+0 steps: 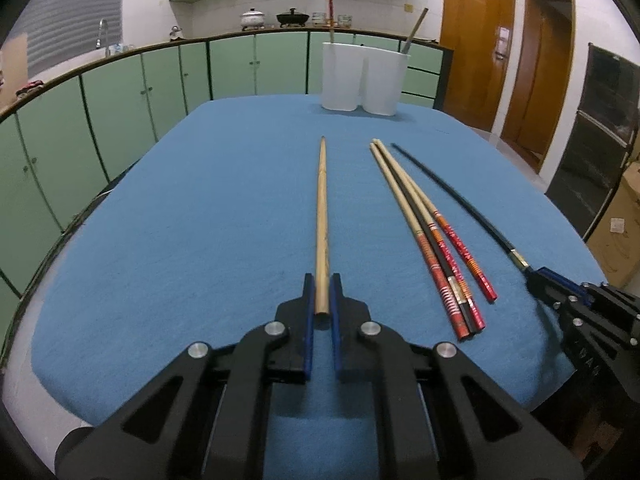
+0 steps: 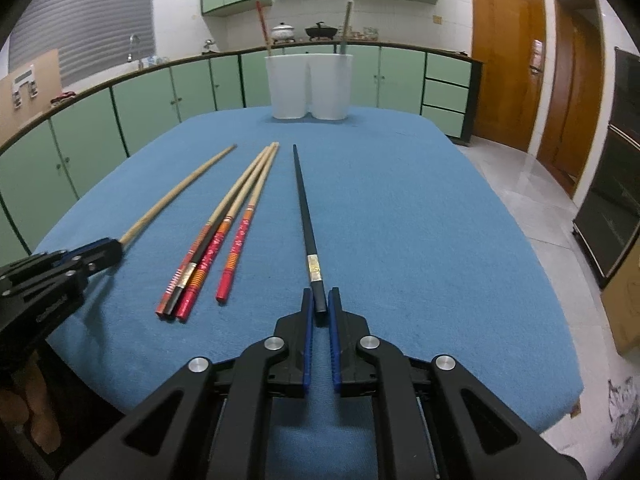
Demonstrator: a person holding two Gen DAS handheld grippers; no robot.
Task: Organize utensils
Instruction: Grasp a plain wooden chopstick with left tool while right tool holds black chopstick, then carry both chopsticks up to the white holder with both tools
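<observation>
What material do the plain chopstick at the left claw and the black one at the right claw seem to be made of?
Plain chopstick: probably bare wood or bamboo; tan, matte, faint grain marks. Black chopstick: maybe lacquered wood or plastic; smooth dark finish, with a shiny metallic-looking band near its thick end.

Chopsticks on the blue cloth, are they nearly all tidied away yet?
Not nearly. The white two-part holder already has two sticks standing in it. The left gripper grips a plain wooden chopstick, and the right gripper grips a black chopstick. Four more chopsticks, three red-handled and one black, lie waiting on the blue cloth.
</observation>
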